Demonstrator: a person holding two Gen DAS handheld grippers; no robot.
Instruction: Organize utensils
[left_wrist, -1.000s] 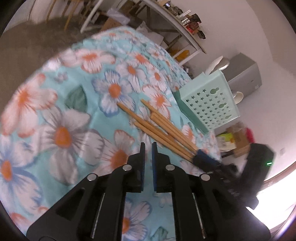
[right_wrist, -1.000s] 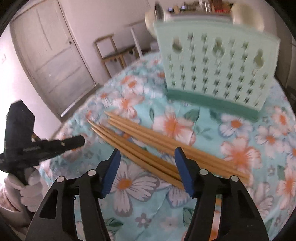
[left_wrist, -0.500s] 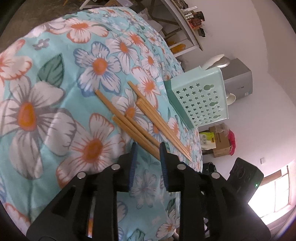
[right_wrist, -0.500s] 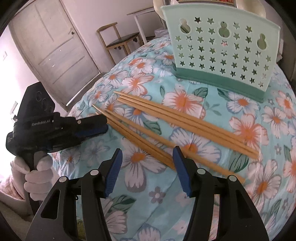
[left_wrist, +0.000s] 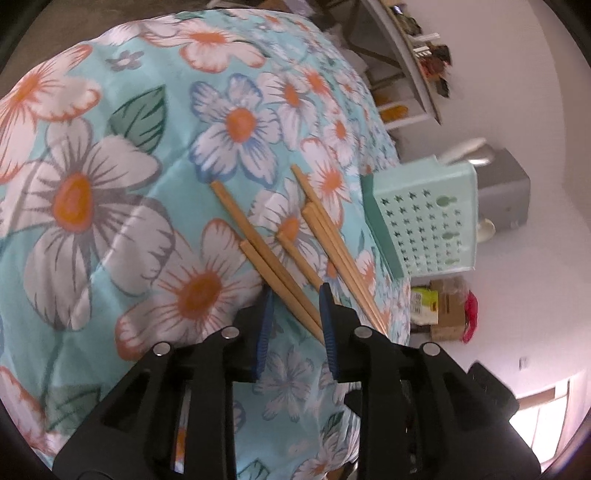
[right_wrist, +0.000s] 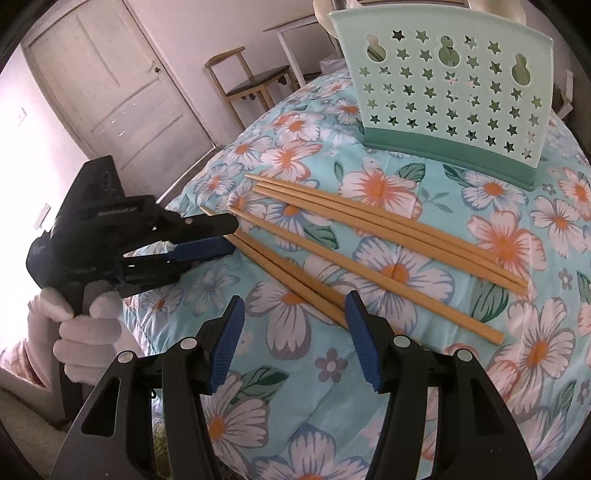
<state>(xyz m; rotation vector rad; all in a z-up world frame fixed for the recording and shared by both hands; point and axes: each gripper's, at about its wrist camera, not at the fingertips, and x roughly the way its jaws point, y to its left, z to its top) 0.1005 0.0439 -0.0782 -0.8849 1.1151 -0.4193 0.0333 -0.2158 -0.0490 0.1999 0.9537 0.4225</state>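
Observation:
Several wooden chopsticks lie loose on the flowered cloth in front of a mint-green holder with star holes. My left gripper has its jaws a little apart and closing, with the thin ends of a chopstick pair between them; the pads do not press on the sticks. In the right wrist view the left gripper sits at the left ends of the sticks, held by a white-gloved hand. My right gripper hangs open above the middle of that pair, holding nothing.
The holder stands upright at the far side of the table. The cloth drops off at the rounded edge on the left. A wooden chair and a door stand behind; shelves line the wall.
My left gripper went from shut to slightly open, rolled, and came up to the chopstick ends, which now lie between its jaws. The right gripper drew back a little and stayed open.

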